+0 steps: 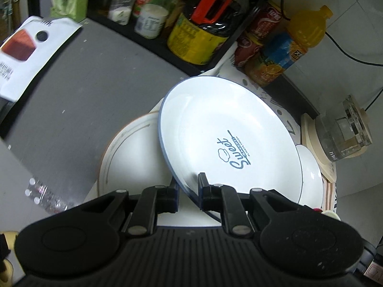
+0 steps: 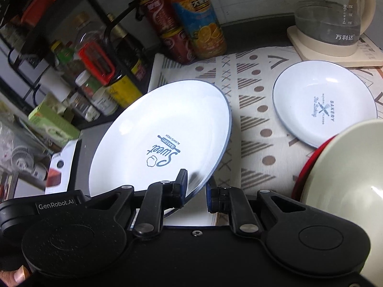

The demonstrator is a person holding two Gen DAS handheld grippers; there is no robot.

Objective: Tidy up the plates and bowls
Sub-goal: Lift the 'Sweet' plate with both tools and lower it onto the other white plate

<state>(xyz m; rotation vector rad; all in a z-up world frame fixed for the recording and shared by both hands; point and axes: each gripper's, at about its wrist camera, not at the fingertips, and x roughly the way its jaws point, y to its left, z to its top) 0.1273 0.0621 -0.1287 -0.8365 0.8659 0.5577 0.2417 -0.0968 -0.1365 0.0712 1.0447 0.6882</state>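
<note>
White with a thin blue rim, the "Sweet Bakery" plate (image 1: 227, 141) is held tilted above the patterned mat (image 2: 253, 95), bare grey counter (image 1: 95, 91) to one side. The left gripper (image 1: 189, 186) and right gripper (image 2: 196, 186) each pinch its near edge. It partly hides a cream plate (image 1: 126, 157); a smaller plate (image 2: 323, 102) lies apart.

Big plate (image 1: 215, 129) pinched between the left gripper (image 1: 188, 186) fingers is showing glossy white glaze. Gripper body is looking matt black plastic, metal pivot pins. Ahead of the right gripper (image 2: 196, 186) fingers: woven cloth mat (image 2: 253, 110), clear glass kettle (image 2: 330, 16).
</note>
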